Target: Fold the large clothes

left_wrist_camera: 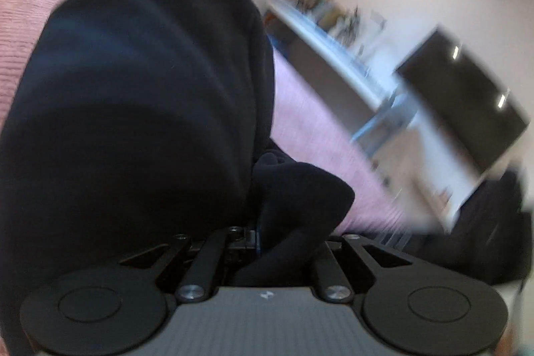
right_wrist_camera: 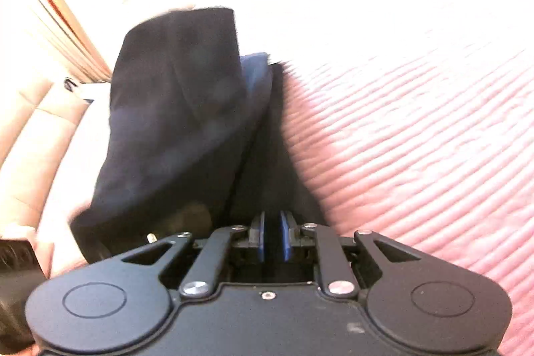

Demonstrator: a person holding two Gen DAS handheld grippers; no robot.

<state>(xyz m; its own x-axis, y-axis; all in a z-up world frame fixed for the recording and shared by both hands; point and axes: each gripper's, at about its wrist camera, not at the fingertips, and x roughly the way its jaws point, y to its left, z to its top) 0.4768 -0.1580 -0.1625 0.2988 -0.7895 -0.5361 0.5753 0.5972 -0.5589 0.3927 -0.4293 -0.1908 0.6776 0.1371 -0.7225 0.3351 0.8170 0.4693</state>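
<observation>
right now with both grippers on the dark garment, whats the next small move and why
Probably carry the dark garment across and lay it flat on the pink bedspread. Both the left hand-held gripper and the right hand-held gripper appear to pinch the cloth, which hangs bunched, not flat.

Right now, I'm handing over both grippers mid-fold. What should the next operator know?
Left gripper: shut on the dark garment; cloth is bunched over its fingers, which are hidden.
Right gripper: blue pads nearly together, with dark cloth between them, so it looks shut on the same garment.
The garment is lifted, hanging over the pink bedspread.
Done: both ends look gripped. The views are blurred, so the rig is probably moving.
Left: lay it flat, fold it, then release.
</observation>
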